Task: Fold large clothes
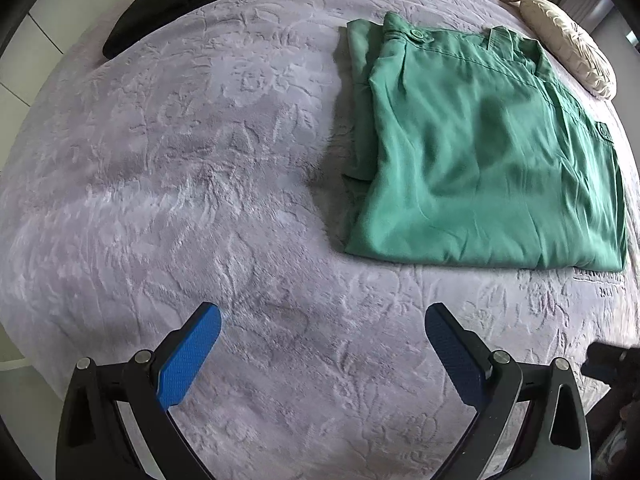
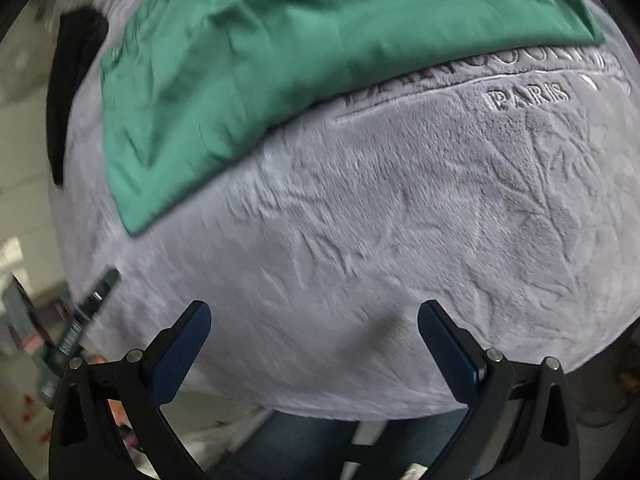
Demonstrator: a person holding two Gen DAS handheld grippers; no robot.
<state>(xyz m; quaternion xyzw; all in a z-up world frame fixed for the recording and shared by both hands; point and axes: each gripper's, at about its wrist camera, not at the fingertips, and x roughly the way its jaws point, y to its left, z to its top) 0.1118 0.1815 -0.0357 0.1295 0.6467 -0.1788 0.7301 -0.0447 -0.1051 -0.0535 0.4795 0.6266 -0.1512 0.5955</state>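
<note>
Our left tongs (image 1: 323, 316) and right tongs (image 2: 314, 314) gape empty above the blanket (image 1: 200, 200); folded green garment (image 1: 480, 160) upper right.

A bed is covered by a grey embossed blanket (image 1: 200, 160) filling most of both views. Pale floor tiles (image 1: 60, 8) are seen at upper left, and a cream cushion (image 1: 568, 48) at upper right. Daylight is reflected off the plush pile.

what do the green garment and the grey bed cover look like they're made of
Green garment: seemingly thin, smooth woven cloth with a slight sheen, falling in soft creases. Grey bed cover: likely plush fleece, with a brushed nap and an embossed floral pattern.
</note>
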